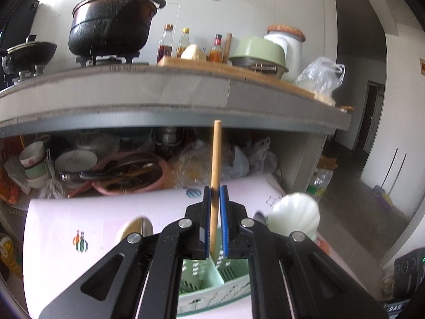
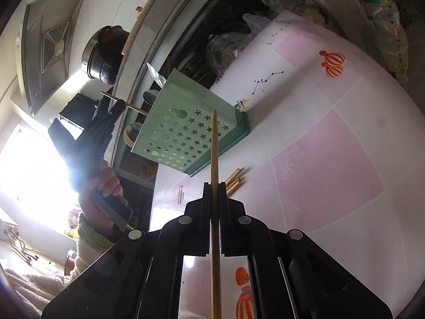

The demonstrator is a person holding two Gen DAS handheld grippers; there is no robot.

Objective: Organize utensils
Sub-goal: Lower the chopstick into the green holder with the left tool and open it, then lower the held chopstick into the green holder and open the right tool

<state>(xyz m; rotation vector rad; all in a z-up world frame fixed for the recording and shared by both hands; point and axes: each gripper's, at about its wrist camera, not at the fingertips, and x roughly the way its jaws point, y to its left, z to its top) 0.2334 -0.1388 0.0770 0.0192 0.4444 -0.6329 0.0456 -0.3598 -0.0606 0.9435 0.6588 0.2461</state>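
Observation:
My left gripper (image 1: 215,190) is shut on a wooden chopstick (image 1: 215,159), held upright over the green utensil holder (image 1: 212,284); its lower end reaches into the holder. A white ladle (image 1: 294,215) and a metal spoon (image 1: 135,228) stand in the holder. My right gripper (image 2: 215,184) is shut on another wooden chopstick (image 2: 214,146) that points toward the green holder (image 2: 186,130). Several loose chopsticks (image 2: 233,182) lie on the pink mat just right of the right gripper. The left gripper (image 2: 111,106) with its chopstick shows beyond the holder in the right wrist view.
A pink patterned mat (image 2: 332,146) covers the table. Behind it a shelf holds a pink basin (image 1: 127,172) of utensils, bowls and bags. The counter (image 1: 159,90) above carries a black pot (image 1: 109,21), bottles and a green bowl.

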